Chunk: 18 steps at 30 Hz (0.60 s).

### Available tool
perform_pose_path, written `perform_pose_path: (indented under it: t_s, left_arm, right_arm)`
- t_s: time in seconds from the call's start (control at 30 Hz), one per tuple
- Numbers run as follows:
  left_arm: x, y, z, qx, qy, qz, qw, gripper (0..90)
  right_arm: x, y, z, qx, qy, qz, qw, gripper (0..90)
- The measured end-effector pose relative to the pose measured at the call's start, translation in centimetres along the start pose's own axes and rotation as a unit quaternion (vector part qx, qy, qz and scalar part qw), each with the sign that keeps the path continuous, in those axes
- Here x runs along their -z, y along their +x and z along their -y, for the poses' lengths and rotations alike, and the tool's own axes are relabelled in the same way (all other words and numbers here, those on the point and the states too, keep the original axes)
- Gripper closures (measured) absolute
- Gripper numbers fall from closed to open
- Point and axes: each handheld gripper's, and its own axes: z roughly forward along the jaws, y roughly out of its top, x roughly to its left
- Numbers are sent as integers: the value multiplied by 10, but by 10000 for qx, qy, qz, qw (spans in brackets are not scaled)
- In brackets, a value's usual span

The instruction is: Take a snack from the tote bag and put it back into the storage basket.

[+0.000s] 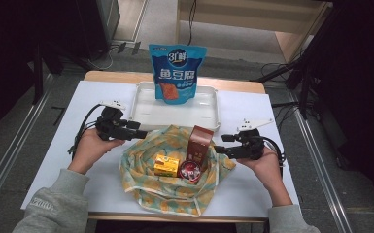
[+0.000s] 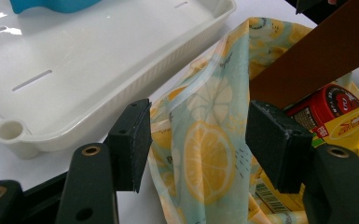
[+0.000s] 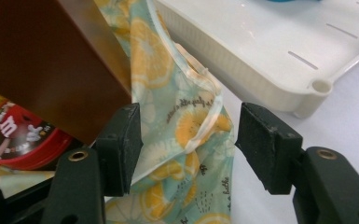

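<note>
— What sort of place is this?
— A lab or studio: a white-topped wooden table (image 1: 102,92) on grey floor, black stands (image 1: 303,73) at right, loose black cables (image 1: 272,68) beyond the far edge.

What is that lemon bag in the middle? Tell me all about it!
The lemon bag is a soft, pale blue-green pouch printed with yellow lemon slices, with a clear zip strip along its rim. It lies open and crumpled on the white table, just in front of the white tray. Inside sit a yellow box, a round red tin and a tall brown box. Its raised edges stand between the open jaws of the left gripper and the right gripper, not yet pinched.
</note>
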Motion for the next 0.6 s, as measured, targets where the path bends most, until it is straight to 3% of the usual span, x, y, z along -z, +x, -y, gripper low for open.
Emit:
perform_pose_path:
  t_s: [0.6]
  left_arm:
    - [9, -8, 3, -58, -47, 53, 10000, 403]
  right_arm:
    - [14, 25, -10, 217, 85, -127, 9996, 368]
